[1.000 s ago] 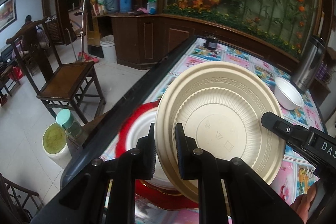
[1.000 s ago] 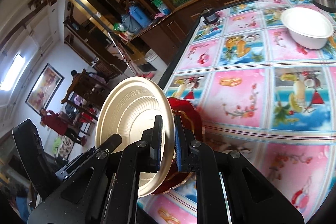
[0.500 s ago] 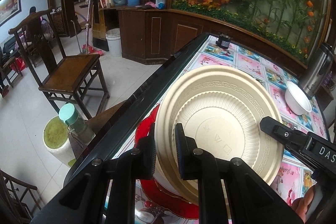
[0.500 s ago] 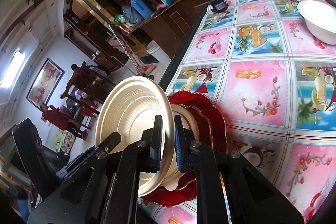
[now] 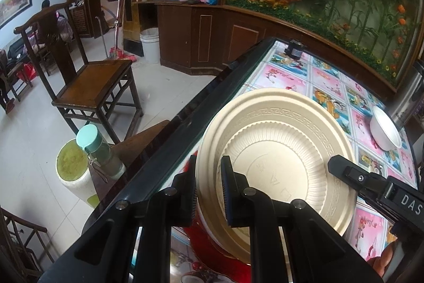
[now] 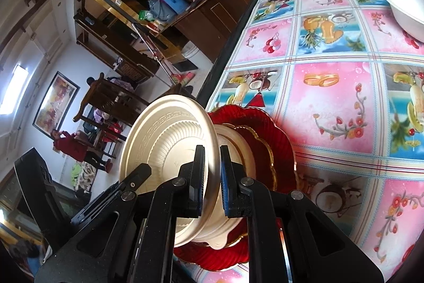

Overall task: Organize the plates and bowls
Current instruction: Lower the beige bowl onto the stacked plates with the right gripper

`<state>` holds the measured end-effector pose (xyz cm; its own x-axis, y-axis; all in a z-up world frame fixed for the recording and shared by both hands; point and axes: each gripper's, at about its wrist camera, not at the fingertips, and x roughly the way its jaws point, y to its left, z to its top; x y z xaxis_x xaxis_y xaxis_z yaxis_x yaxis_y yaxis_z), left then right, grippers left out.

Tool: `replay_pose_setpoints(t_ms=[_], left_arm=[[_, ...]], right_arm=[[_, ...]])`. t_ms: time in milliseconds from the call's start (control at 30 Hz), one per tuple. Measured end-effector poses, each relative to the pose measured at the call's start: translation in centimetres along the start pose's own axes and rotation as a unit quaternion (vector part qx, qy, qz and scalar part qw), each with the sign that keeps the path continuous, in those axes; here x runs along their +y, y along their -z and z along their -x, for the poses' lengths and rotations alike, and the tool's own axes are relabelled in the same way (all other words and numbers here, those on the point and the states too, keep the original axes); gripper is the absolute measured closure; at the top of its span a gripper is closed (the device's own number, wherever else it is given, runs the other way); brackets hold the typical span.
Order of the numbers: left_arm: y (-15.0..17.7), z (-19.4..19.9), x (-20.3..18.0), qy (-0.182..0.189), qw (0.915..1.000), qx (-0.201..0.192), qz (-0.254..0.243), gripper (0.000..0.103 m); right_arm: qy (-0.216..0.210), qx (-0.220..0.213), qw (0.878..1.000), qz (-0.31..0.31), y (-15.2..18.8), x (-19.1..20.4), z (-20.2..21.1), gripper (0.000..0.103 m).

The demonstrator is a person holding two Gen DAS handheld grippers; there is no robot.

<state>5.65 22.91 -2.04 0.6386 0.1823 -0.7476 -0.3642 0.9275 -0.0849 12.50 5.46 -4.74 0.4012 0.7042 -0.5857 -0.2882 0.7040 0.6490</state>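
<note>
While both tools grip it by opposite edges, a round cream plate point(image 5: 278, 158) hangs tilted above a stack of dishes near the desk's point(image 6: 331, 102) dark edge. The plate is matte and pale beige, with a raised key-pattern band around its rim, fine radial ribs inside that, and a smooth flat centre carrying faint embossed marks. The left tool point(image 5: 209, 184) is clenched on the plate's near rim, one finger on each face. The right tool point(image 6: 212, 171) is likewise clenched on the rim. Beneath sits a glossy red plate point(image 6: 267, 131) with a scalloped gold-trimmed edge, with a cream dish point(image 6: 238, 150) nested in it. A white bowl point(image 6: 405, 7) rests well apart, farther along the desk's colourful patterned cloth.
</note>
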Motion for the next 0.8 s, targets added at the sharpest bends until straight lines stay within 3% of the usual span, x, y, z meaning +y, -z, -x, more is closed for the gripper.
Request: replay_pose_setpoints(t_ms=[800], left_arm=[[0.8,-0.4,-0.6,0.006,0.9999,0.010,-0.012,0.089]], right_arm=[[-0.004,0.005,1.000,-0.023,0.2,-1.5,-0.1,0.092]])
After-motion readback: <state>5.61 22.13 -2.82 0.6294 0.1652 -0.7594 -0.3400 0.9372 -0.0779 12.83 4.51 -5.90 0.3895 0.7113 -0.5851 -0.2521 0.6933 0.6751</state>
